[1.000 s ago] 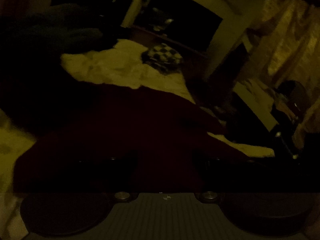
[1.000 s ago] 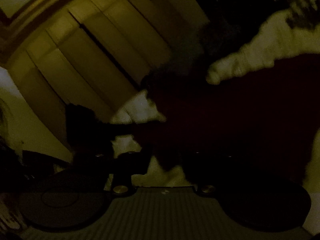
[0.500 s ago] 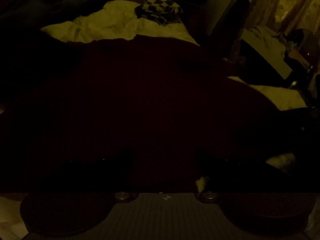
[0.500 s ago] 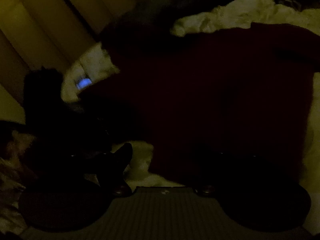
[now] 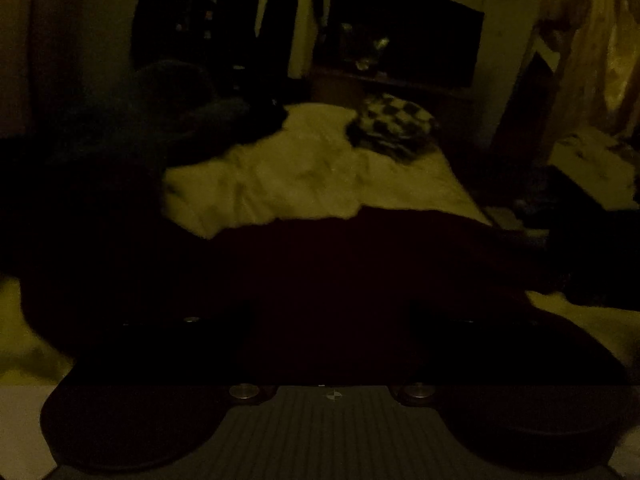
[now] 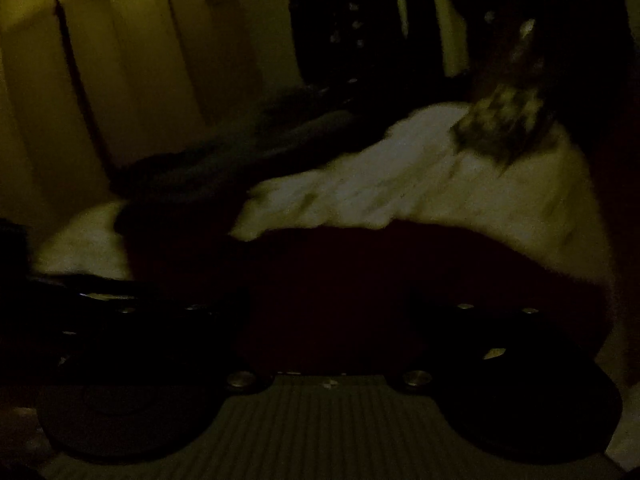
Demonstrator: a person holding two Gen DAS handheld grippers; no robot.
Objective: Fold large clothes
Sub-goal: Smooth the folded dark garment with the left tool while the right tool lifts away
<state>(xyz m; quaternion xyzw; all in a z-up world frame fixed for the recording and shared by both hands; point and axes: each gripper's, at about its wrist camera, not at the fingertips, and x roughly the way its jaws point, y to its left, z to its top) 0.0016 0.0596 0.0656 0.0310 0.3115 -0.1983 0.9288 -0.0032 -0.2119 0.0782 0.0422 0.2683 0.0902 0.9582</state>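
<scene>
In the gloom the dark red garment [image 5: 340, 280] swallows both grippers' fingers: right gripper [image 6: 328, 320] just widened, gripping nothing; left gripper [image 5: 328, 332] unclear.

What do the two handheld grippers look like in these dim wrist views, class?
Both look alike: the left gripper and right gripper each have two broad dark fingers with small metal screws, above a grey ribbed plate flanked by two dark round discs. No cables or sleeves can be made out.

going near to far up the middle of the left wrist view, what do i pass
left gripper → dark red garment → pale bedsheet → checkered cloth → dark screen against the wall
</scene>
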